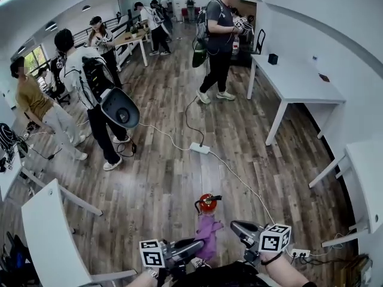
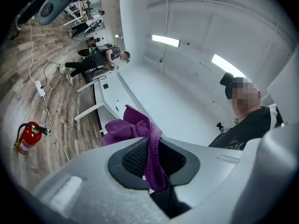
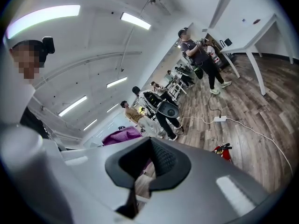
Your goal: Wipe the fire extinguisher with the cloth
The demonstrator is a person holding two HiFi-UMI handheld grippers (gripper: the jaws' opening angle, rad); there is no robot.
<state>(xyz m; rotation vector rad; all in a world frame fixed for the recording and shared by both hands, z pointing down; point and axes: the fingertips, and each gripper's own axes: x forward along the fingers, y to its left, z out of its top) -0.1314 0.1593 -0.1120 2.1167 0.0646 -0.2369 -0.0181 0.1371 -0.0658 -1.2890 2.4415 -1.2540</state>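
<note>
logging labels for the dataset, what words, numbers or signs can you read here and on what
No text can be read.
fire extinguisher: any label is too small to read.
marker cubes: black-and-white square patterns only, no letters.
dark shirt: print too blurred to read.
purple cloth: no print seen.

hidden: body of red metal fire extinguisher (image 1: 207,203) behind purple fabric cloth (image 1: 208,232) | cloth's near end buried between the jaws of grey left gripper (image 2: 150,158) | cut off: white table (image 1: 365,178), right edge | too small: extinguisher's label
</note>
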